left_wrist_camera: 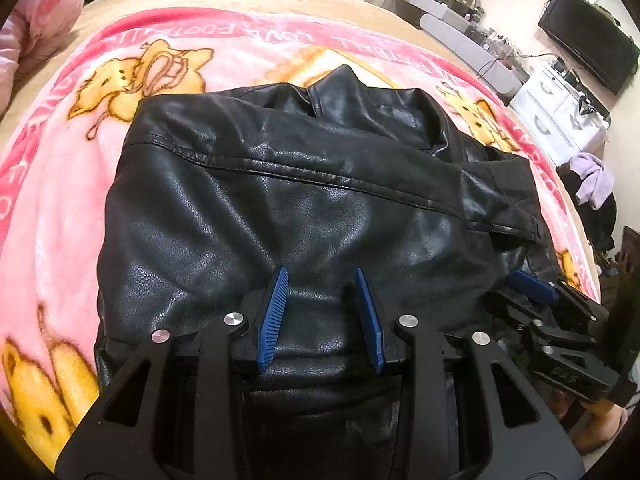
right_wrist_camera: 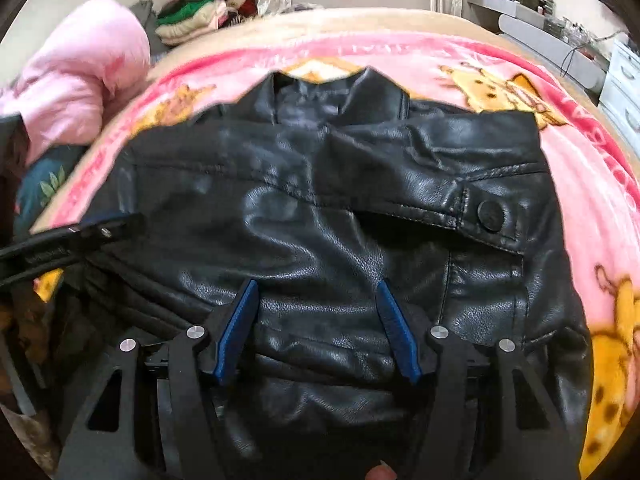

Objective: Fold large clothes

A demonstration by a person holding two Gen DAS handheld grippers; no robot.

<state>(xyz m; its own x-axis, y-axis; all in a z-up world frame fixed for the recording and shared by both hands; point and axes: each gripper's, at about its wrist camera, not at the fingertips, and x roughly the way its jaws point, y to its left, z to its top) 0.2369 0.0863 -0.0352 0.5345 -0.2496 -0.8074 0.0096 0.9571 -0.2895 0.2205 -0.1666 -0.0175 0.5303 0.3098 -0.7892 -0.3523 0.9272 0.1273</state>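
Black jacket (left_wrist_camera: 304, 208) hem behind the left claw (left_wrist_camera: 322, 276), blanket (left_wrist_camera: 60, 208) beneath it, left-side blur.

A bed (left_wrist_camera: 280, 4) with a tan cover carried a pink cartoon blanket (left_wrist_camera: 60, 208). Folded clothes (right_wrist_camera: 188, 20) were stacked beyond its far edge. White drawers (left_wrist_camera: 556, 116) and a black television (left_wrist_camera: 588, 40) stood against a pale wall.

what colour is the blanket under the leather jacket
Pink blanket with yellow cartoon bears and a darker pink lettered border, under the black jacket; clearest in the left wrist view.
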